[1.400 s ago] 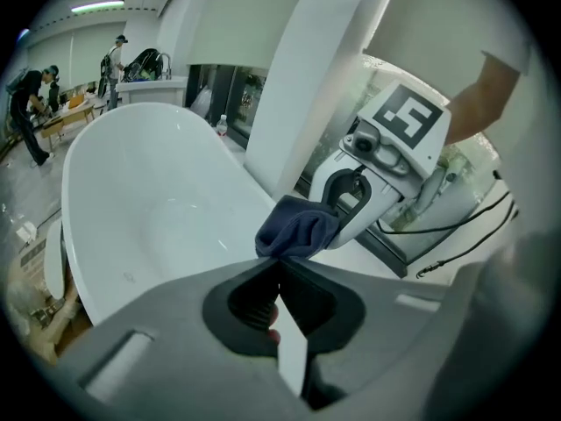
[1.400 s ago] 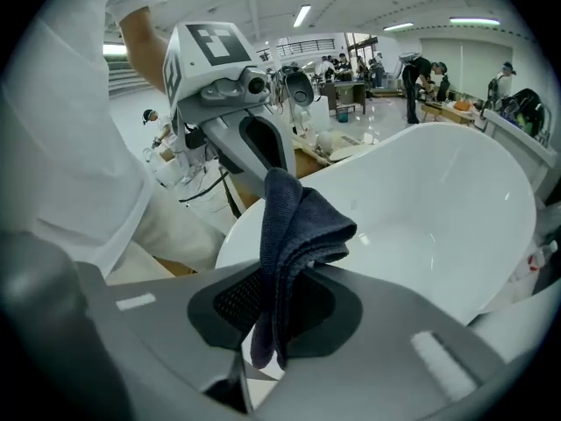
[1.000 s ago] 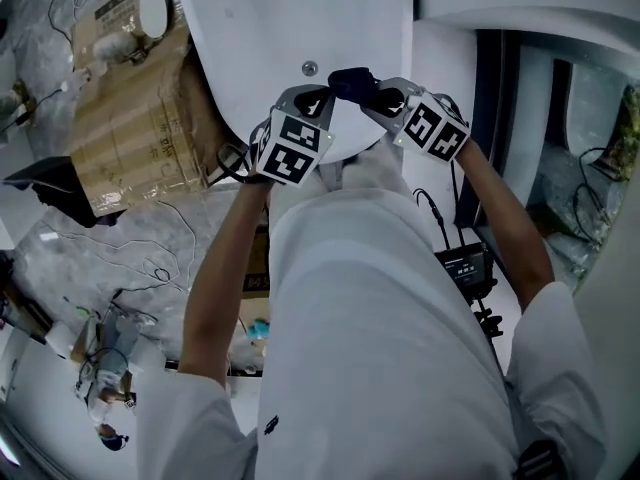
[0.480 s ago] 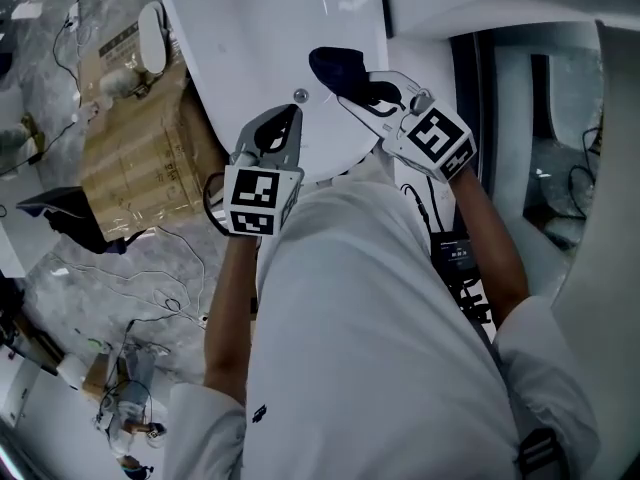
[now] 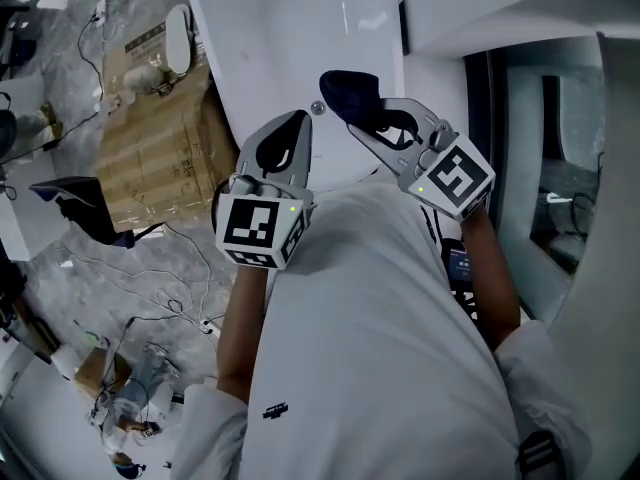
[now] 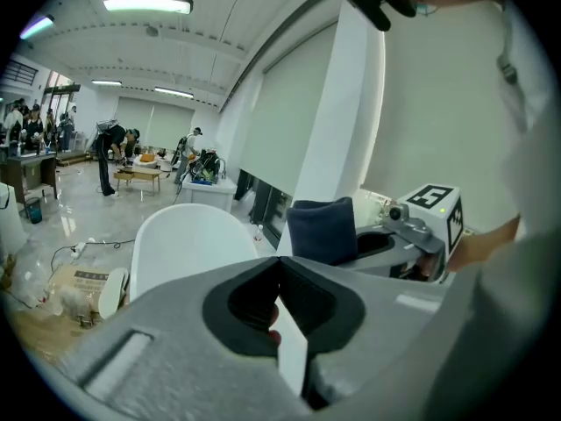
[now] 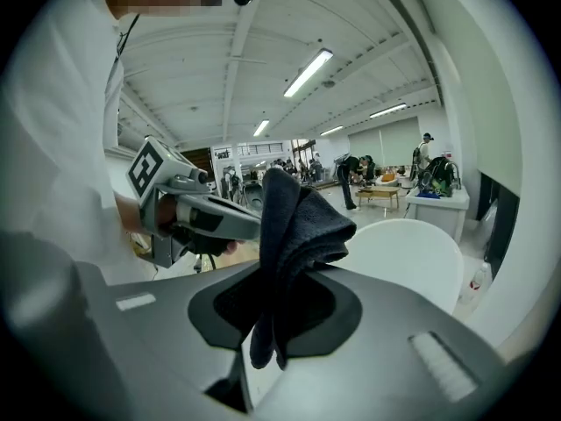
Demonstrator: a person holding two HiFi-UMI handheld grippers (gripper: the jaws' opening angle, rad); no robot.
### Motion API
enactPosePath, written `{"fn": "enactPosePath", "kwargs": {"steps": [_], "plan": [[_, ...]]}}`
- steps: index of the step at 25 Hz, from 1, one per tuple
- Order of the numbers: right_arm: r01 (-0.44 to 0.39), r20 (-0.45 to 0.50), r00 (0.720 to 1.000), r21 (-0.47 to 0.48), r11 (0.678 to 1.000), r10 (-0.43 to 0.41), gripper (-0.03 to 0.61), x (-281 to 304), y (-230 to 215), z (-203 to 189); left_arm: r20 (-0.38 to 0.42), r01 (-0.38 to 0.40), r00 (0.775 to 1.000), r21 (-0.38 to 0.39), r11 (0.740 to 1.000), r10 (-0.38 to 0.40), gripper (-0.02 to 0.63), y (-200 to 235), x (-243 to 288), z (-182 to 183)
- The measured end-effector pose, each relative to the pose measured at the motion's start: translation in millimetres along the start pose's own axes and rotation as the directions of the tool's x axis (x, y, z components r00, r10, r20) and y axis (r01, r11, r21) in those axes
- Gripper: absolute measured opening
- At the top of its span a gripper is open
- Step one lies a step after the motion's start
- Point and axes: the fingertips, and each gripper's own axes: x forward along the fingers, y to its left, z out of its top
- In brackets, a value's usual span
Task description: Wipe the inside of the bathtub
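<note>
The white bathtub (image 5: 290,38) lies ahead of me at the top of the head view, with a small round fitting (image 5: 317,108) on its near end. My right gripper (image 5: 362,118) is shut on a folded dark blue cloth (image 5: 348,90) and holds it over the tub's near rim. In the right gripper view the cloth (image 7: 294,226) stands up from the jaws of the right gripper (image 7: 267,274), with the tub (image 7: 412,257) beyond. My left gripper (image 5: 297,123) hovers beside it, a short gap to the left, shut on nothing. From the left gripper (image 6: 279,261) I see the tub (image 6: 184,244) and the cloth (image 6: 323,229).
A cardboard box (image 5: 150,138) with a white oval object (image 5: 180,28) on it stands left of the tub. Cables (image 5: 140,258) trail over the marble floor and a black device (image 5: 80,203) sits at the left. A dark door frame (image 5: 482,138) runs along the right.
The two grippers were together at the cloth a second ago. The left one has since drawn away to the left without it, and the right one has carried the cloth toward the tub.
</note>
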Motion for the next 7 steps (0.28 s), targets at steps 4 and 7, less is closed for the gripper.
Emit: {"fn": "enactPosePath", "kwargs": {"steps": [4,7], "plan": [[0.031,0.077,0.996,0.054,0.998,-0.035,0.054,-6.1,1.0,12.6,0.019,-0.006,1.000,0.041,0.999,0.005,0.000,-10.3,-5.5,5.3],[0.039,0.107,0.993,0.058,0.998,-0.045,0.054,-11.9,-0.4,26.4,0.029,-0.010,1.000,0.053,0.999,0.008,0.000,-17.1,-11.3,13.2]]}}
